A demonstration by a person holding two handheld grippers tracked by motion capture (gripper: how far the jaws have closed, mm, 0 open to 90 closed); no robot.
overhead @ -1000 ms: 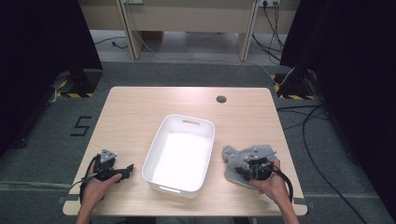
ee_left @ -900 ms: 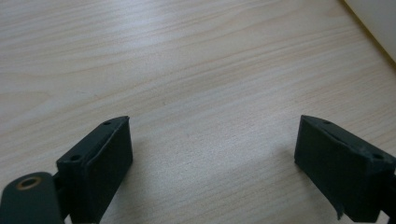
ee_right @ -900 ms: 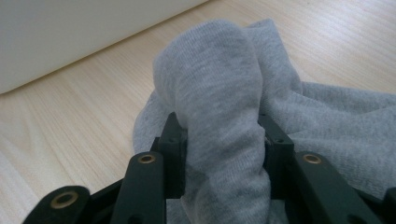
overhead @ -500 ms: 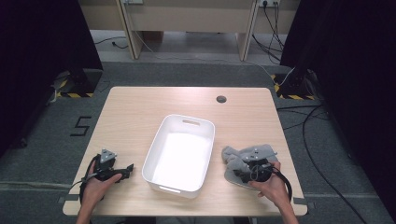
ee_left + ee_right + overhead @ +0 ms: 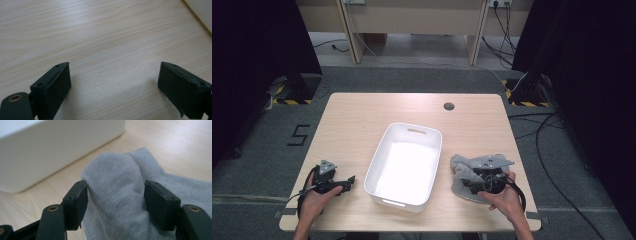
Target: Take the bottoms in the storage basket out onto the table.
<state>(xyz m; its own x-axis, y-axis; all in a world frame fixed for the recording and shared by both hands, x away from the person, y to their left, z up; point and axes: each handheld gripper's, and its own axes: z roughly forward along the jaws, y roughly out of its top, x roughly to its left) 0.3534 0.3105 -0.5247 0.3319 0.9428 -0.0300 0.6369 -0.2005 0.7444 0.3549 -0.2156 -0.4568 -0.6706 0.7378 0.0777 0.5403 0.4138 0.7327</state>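
Note:
A crumpled grey cloth (image 5: 460, 168), sock-like, lies on the table right of a white plastic bin (image 5: 416, 125). My right gripper (image 5: 466, 183) sits over the cloth's near side. In the right gripper view a bunched hump of the cloth (image 5: 117, 175) rises between the two jaws of my right gripper (image 5: 116, 200) and touches both pads, with the bin wall (image 5: 50, 150) just beyond. My left gripper (image 5: 348, 181) rests on the table left of the bin. The left gripper view shows that gripper (image 5: 113, 85) open wide over bare wood, with the bin's corner (image 5: 201, 10) at the upper right.
The light wooden table (image 5: 377, 115) has a round cable hole (image 5: 449, 106) at the back. The bin holds nothing. Dark screens, cables and grey carpet surround the table.
My right gripper has edged slightly left over the cloth toward the bin. The left gripper has stayed where it was.

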